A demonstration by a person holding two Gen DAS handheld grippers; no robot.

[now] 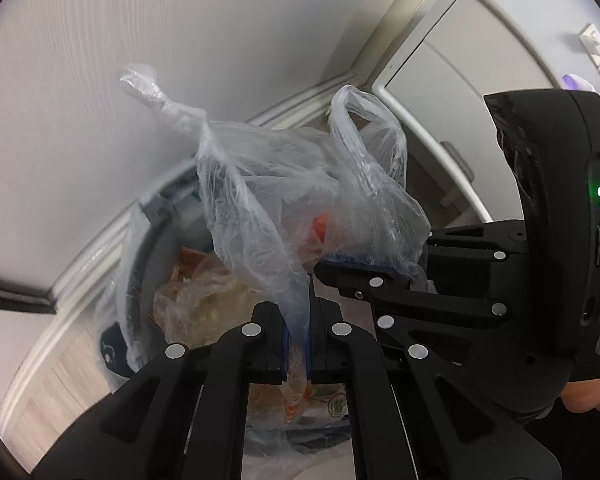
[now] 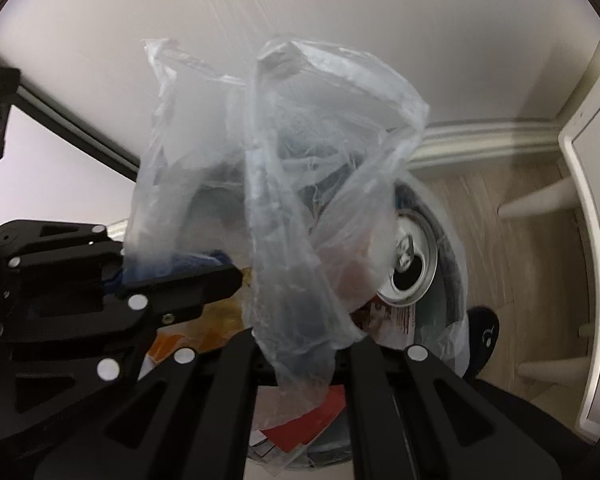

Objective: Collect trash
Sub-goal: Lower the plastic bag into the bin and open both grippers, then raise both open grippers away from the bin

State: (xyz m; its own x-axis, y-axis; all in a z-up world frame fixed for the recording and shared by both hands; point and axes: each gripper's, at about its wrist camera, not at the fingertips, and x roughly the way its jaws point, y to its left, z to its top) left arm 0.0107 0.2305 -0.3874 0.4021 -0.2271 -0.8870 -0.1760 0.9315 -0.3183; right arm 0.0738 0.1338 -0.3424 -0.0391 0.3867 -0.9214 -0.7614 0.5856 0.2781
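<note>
Left wrist view: both grippers' fingers (image 1: 278,340) clench the clear trash bag (image 1: 300,184) above the bin (image 1: 140,248).

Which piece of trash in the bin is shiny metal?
The drink can beside the clear bag. It is silver with an open top; the other trash looks like paper and plastic.

You see two black grippers, the left gripper (image 1: 297,344) and the right gripper (image 2: 300,354); one clear plastic bag (image 1: 300,184); one round bin (image 2: 452,264); one opened drink can (image 2: 410,268); several wrappers, too jumbled to count.
</note>
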